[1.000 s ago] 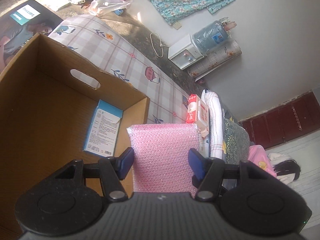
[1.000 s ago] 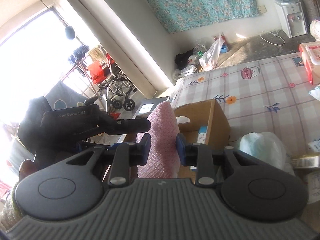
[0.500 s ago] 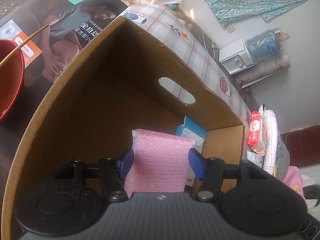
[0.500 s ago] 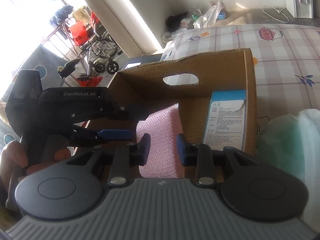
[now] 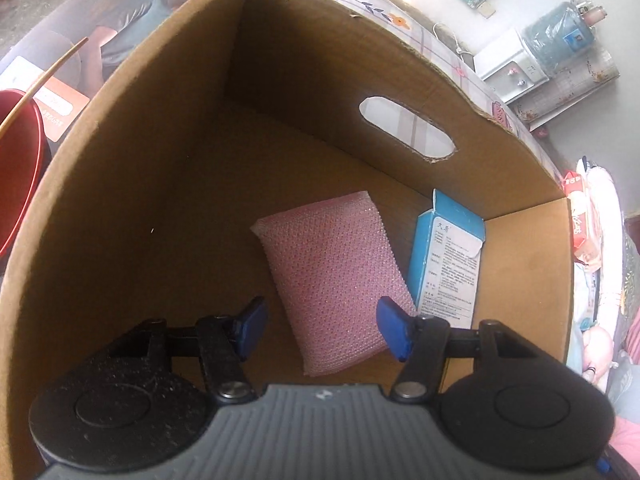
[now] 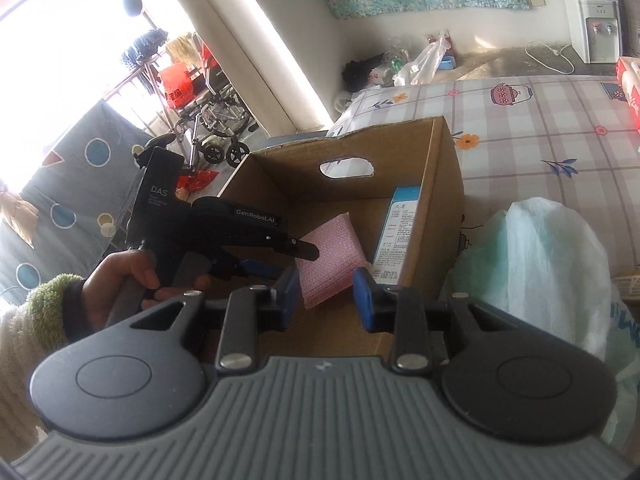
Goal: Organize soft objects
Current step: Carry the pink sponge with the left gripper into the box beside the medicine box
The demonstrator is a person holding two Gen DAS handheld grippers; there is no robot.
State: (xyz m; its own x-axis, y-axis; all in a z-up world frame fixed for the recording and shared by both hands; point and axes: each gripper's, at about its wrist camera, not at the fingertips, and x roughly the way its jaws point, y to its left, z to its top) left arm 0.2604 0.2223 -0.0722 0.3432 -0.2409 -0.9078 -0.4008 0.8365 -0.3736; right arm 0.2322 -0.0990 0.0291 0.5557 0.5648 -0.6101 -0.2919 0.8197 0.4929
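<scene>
Left wrist view: the cardboard box [image 5: 120,168] has bare floor leftward; pink bubble-wrap pouch [image 5: 332,280] lies beside blue carton [image 5: 448,260]. Left gripper [image 5: 320,326] and right gripper [image 6: 326,292] gape, released.

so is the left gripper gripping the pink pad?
No: the left gripper is open, the pink pad lying loose in the cardboard box.

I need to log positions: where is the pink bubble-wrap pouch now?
In the left wrist view, the pink bubble-wrap pouch lies on the floor of the cardboard box, just left of the blue carton.
</scene>
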